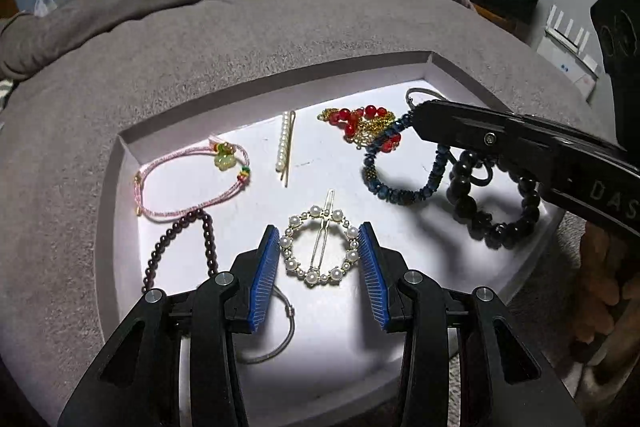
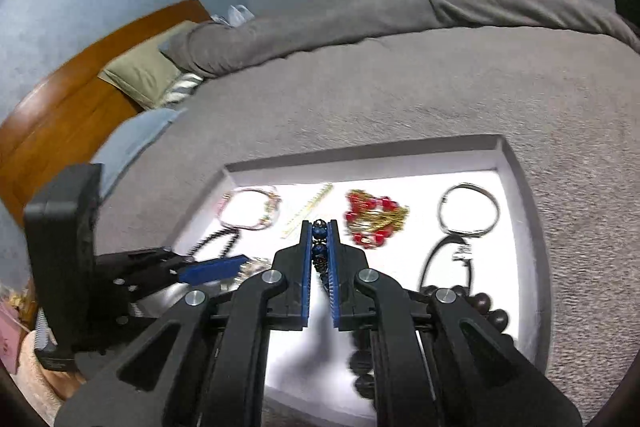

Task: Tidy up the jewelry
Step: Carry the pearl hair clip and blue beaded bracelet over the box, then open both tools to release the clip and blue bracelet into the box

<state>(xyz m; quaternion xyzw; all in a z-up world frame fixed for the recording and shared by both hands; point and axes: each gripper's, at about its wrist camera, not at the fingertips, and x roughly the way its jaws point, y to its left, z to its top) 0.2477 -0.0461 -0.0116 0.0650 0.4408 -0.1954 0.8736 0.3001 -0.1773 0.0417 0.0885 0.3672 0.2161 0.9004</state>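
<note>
Our right gripper (image 2: 320, 239) pinches the blue beaded bracelet (image 1: 400, 183) right of centre in the tray (image 1: 120, 163); our left gripper (image 1: 320, 251) gapes, straddling the pearl ring clip (image 1: 320, 247), pin pointing straight ahead.

In the shallow white cardboard tray (image 1: 120, 163) lie a pink cord bracelet with a green charm (image 1: 192, 183), a pearl bar hairpin (image 1: 285, 147), a round pearl hair clip (image 1: 320, 251), a red-and-gold bead tangle (image 1: 356, 125), a lifted blue beaded bracelet (image 1: 400, 193) and a dark wooden bead bracelet (image 1: 492, 223).
</note>
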